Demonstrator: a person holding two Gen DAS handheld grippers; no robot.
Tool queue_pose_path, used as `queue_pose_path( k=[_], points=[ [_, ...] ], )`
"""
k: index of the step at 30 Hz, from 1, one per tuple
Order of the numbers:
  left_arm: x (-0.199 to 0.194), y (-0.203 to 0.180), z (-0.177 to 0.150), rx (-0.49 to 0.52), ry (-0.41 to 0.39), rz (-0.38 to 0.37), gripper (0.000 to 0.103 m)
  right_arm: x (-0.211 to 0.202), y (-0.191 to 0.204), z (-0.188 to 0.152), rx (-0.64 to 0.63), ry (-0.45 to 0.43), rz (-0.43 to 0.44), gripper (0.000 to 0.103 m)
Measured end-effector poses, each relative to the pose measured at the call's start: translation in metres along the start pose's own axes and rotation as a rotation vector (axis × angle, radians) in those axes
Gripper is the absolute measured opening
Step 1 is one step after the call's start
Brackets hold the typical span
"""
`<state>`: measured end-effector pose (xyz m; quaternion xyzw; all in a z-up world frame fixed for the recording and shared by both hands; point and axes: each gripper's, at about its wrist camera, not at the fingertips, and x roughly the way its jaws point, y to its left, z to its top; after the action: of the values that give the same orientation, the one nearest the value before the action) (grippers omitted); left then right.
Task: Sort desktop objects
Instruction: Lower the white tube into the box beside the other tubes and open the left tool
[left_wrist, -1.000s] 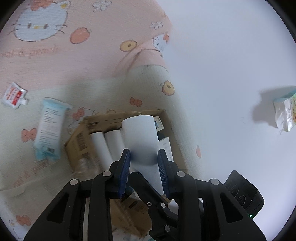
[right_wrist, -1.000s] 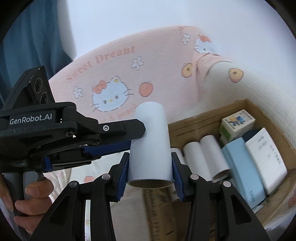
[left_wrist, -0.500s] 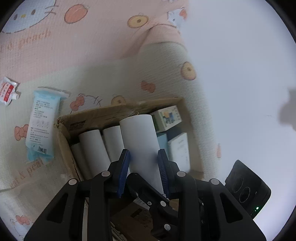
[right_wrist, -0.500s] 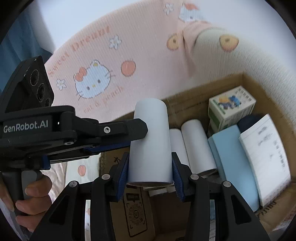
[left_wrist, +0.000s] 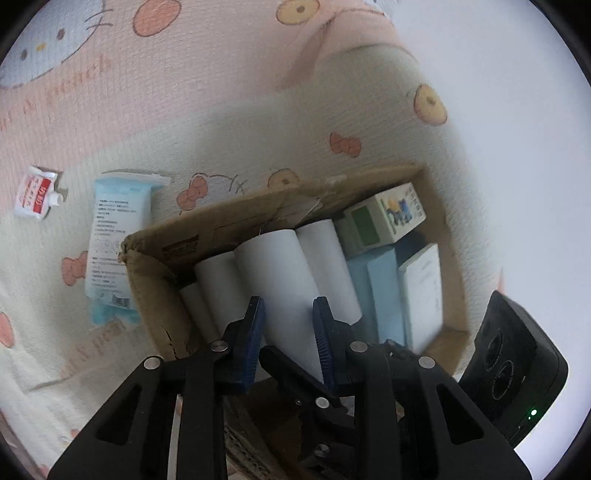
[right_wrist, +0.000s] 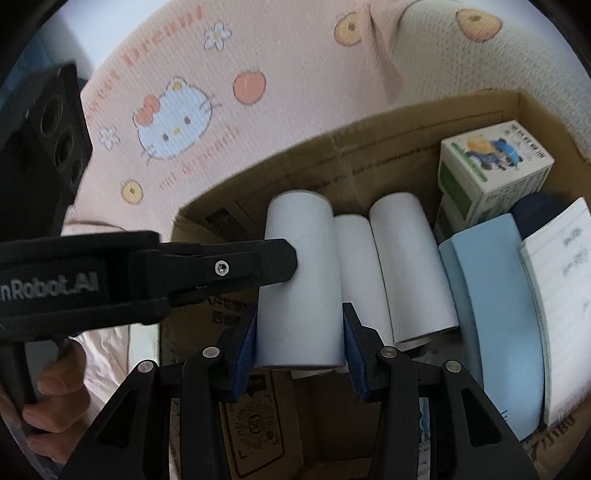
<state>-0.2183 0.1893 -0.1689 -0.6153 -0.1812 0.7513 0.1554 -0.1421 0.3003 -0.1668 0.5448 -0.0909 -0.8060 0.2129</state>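
Pink cat cloth (right_wrist: 221, 74) lies under the cardboard box (right_wrist: 388, 147). Both the right gripper (right_wrist: 299, 345) and the left gripper (left_wrist: 288, 332) have their fingers clenched on one white roll (right_wrist: 299, 280), light and easy to squash, best held by its sides. The left fingers have just squeezed in a bit, and the roll now hangs lower, over the rolls in the box.

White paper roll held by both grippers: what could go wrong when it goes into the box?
The white paper roll is clamped by both the right gripper and left gripper; uneven release might tip it. The brown cardboard box looks crowded, so it may land atop the other white rolls and roll off.
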Motion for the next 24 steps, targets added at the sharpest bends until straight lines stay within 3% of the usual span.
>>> queue_pose_path(
  k=[4, 8, 14, 16, 17, 18, 24],
  points=[
    [0.003, -0.004, 0.000, 0.022, 0.027, 0.038, 0.031, -0.004, -0.003, -0.002, 0.010, -0.011, -0.013, 0.043],
    [0.001, 0.000, 0.001, -0.005, 0.025, 0.012, 0.031, -0.020, -0.011, -0.004, 0.047, -0.045, 0.007, 0.059],
    [-0.004, 0.005, -0.003, -0.029, 0.024, -0.027, 0.029, -0.037, -0.020, -0.012, 0.083, -0.067, 0.053, 0.058],
    [-0.005, 0.006, -0.005, -0.026, 0.016, -0.030, 0.025, -0.038, -0.017, -0.016, 0.056, -0.066, 0.026, 0.051],
    [-0.006, 0.006, -0.006, -0.024, 0.013, -0.025, 0.022, -0.037, -0.014, -0.017, 0.045, -0.058, 0.010, 0.035],
    [-0.006, 0.006, -0.006, -0.021, 0.010, -0.020, 0.020, -0.036, -0.013, -0.018, 0.036, -0.047, -0.008, 0.032],
    [-0.008, 0.006, -0.008, -0.009, -0.003, -0.040, 0.020, -0.033, -0.009, -0.012, 0.022, -0.050, -0.012, 0.031]
  ],
)
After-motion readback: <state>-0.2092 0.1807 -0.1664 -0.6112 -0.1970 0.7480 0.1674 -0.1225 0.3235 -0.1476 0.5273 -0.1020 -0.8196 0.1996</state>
